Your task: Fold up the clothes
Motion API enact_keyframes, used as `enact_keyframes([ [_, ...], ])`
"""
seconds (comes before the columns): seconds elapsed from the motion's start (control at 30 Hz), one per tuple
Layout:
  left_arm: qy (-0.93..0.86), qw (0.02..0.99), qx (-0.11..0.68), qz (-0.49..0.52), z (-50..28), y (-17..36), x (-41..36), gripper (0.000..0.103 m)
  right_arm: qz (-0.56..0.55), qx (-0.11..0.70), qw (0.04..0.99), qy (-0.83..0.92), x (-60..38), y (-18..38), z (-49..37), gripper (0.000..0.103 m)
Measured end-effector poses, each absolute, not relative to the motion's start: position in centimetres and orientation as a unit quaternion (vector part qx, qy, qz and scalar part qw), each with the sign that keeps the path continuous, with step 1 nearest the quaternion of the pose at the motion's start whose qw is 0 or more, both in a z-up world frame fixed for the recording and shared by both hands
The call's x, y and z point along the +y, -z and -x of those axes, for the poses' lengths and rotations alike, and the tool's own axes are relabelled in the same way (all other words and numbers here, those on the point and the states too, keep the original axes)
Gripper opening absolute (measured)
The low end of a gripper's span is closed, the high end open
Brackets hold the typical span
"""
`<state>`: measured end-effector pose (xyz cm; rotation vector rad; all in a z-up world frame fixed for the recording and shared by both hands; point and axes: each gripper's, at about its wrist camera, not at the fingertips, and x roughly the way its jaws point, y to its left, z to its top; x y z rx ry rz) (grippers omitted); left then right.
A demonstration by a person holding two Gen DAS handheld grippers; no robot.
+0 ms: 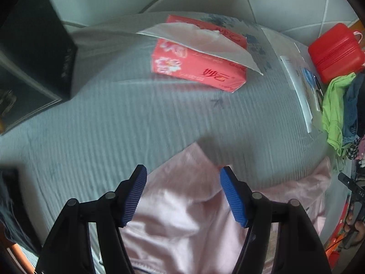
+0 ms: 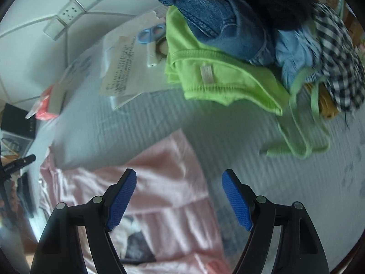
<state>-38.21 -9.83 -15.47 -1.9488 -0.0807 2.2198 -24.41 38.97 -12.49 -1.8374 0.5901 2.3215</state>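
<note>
While the pink garment (image 1: 182, 217) lies crumpled on the striped grey bed sheet (image 1: 102, 137), the left hand-held gripper (image 1: 183, 175) hangs over it with its blue pads wide apart and nothing between them. The right hand-held gripper (image 2: 179, 178) is wide too, above the pink cloth's edge. A red tissue box (image 1: 196, 68) sits at 12 o'clock from the left one. A green top (image 2: 223, 84) lies under blue jeans (image 2: 216, 20) at 1 o'clock from the right one.

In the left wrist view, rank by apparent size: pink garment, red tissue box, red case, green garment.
1. pink garment
2. red tissue box
3. red case and green garment: similar, both distorted at the fisheye edge, so unranked.
</note>
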Motion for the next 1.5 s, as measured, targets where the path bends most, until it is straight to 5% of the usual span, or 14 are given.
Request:
enact_keyframes([
  [0.27, -0.736, 0.089, 0.053, 0.669, 39.2, 18.8, -6.8, 0.066, 0.626, 0.159, 0.062, -0.761, 38.1, 15.3, 27.3, 0.079],
  [0.33, -0.739, 0.083, 0.064, 0.666, 38.9, 19.0, -6.7, 0.056, 0.623, 0.148, 0.053, -0.766, 37.3, 15.8, 27.9, 0.078],
  [0.37, -0.74, 0.08, 0.068, 0.664, 38.8, 19.0, -6.6, 0.049, 0.631, 0.146, 0.043, -0.761, 36.8, 16.4, 28.1, 0.07],
  [0.43, -0.737, 0.071, 0.064, 0.669, 38.5, 18.4, -7.0, 0.003, 0.639, 0.117, 0.039, -0.759, 35.7, 16.7, 28.2, 0.041],
  [0.47, -0.737, 0.063, 0.056, 0.671, 38.4, 17.9, -7.4, 0.003, 0.635, 0.103, 0.038, -0.764, 35.2, 16.5, 28.1, 0.003],
  [0.77, -0.818, 0.075, 0.002, 0.57, 25.8, 6.4, -13.9, 0.003, 0.533, 0.149, -0.052, -0.831, 36.4, 9.6, 19.2, 0.004],
  [0.93, -0.818, 0.098, 0.013, 0.567, 14.1, 5.6, -15.3, 0.006, 0.531, 0.153, -0.058, -0.831, 38.2, 9.5, 13.0, 0.005],
  [1.07, -0.79, 0.085, 0.006, 0.607, 9.8, 8.5, -15.4, 0.019, 0.557, 0.174, -0.028, -0.812, 39.5, 10.9, 9.5, 0.027],
  [1.17, -0.798, 0.053, -0.013, 0.6, 8.2, 8.5, -16.7, 0.021, 0.55, 0.209, -0.024, -0.809, 40.2, 10.5, 7.7, 0.033],
  [1.2, -0.806, 0.041, -0.021, 0.59, 7.8, 8.1, -17.3, 0.023, 0.542, 0.216, -0.025, -0.811, 40.3, 10.0, 7.2, 0.044],
  [1.27, -0.817, 0.022, -0.047, 0.575, 7.2, 7.4, -18.1, 0.041, 0.533, 0.229, -0.034, -0.814, 39.8, 9.5, 6.5, 0.073],
  [1.3, -0.823, 0.018, -0.054, 0.565, 7.0, 7.4, -18.2, 0.056, 0.531, 0.234, -0.041, -0.813, 39.3, 9.5, 5.9, 0.076],
  [1.43, -0.824, 0.007, -0.059, 0.563, 7.3, 10.3, -17.0, 0.064, 0.547, 0.206, -0.048, -0.81, 35.6, 11.1, 4.6, 0.073],
  [1.5, -0.814, 0.01, -0.062, 0.578, 7.6, 12.6, -15.8, 0.064, 0.558, 0.186, -0.048, -0.807, 34.0, 12.3, 3.7, 0.058],
])
